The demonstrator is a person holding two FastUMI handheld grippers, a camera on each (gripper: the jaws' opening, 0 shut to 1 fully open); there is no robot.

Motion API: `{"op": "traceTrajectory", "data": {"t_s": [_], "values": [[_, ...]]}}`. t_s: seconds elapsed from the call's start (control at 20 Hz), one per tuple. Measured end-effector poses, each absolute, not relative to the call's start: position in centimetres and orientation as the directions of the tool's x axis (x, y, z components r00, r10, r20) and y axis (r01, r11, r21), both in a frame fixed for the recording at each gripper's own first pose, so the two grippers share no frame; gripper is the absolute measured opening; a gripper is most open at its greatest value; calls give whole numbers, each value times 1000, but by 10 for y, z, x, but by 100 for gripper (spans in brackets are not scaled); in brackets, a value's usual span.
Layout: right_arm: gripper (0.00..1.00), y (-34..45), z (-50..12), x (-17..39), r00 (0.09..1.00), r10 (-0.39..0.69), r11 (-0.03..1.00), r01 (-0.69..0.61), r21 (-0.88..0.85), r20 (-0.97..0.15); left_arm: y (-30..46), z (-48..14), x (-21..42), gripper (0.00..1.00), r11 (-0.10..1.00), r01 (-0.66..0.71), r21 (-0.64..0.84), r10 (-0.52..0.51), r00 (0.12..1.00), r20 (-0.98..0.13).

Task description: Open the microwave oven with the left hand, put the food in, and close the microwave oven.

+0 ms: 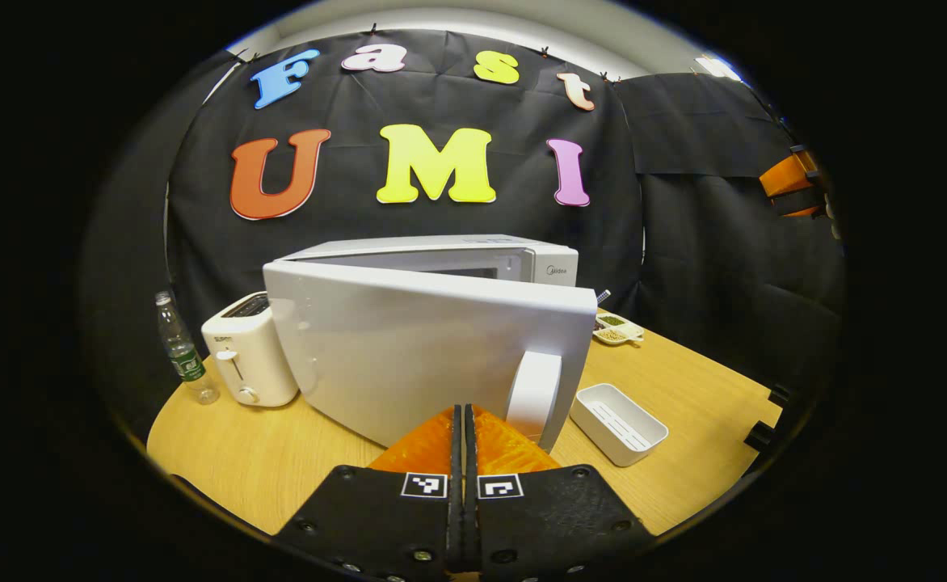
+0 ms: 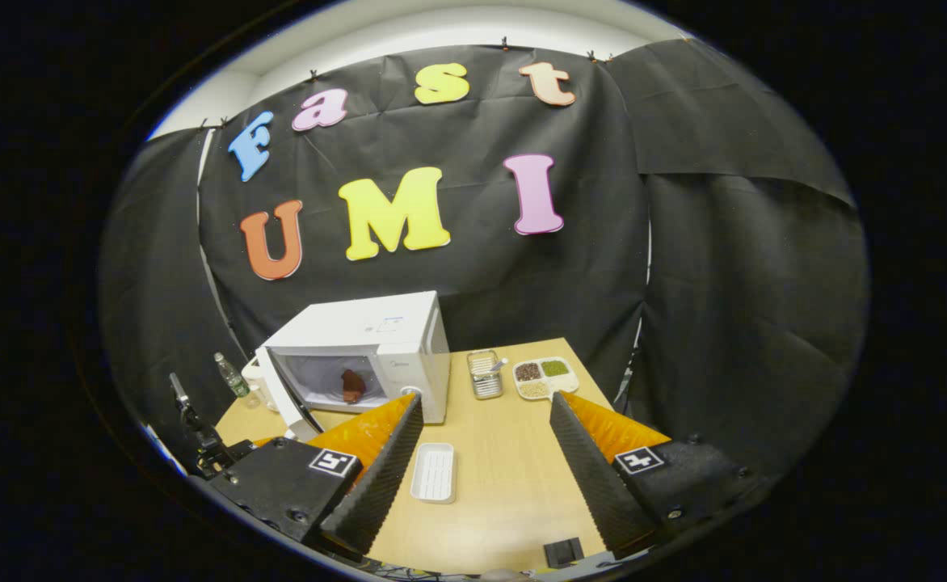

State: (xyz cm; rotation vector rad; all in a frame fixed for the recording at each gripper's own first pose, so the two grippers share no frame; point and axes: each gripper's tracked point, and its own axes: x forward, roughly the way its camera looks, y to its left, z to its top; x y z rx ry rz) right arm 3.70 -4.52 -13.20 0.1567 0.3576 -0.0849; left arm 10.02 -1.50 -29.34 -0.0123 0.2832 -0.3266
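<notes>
Pressing together with nothing between its fingers, the left claw [image 1: 464, 420] sits just in front of the microwave door [image 1: 425, 356], close beside the door's white handle [image 1: 534, 396]; touch cannot be judged. The door stands partly open on the white microwave [image 2: 376, 347], and the right gripper view shows the food [image 2: 351, 385], a dark reddish piece, lying inside the cavity. The right claw [image 2: 486, 416] hangs well back above the wooden table [image 2: 506, 485], its fingers spread wide apart and empty. An empty white tray [image 2: 433, 471] rests on the table in front of the microwave, a toaster [image 1: 247, 356] and water bottle [image 1: 183, 352] beside it.
</notes>
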Motion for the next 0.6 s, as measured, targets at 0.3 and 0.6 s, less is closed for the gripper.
{"op": "traceTrajectory", "data": {"t_s": [0.3, 0.6], "values": [[100, -76, -137, 54, 919, -111, 978, 169, 126, -379, -47, -298, 146, 0, 936, 343, -81, -352, 897, -266], [91, -92, -133, 74, 914, -144, 973, 201, 115, -380, -65, -300, 186, 0, 933, 354, -70, -360, 896, -262]]}}
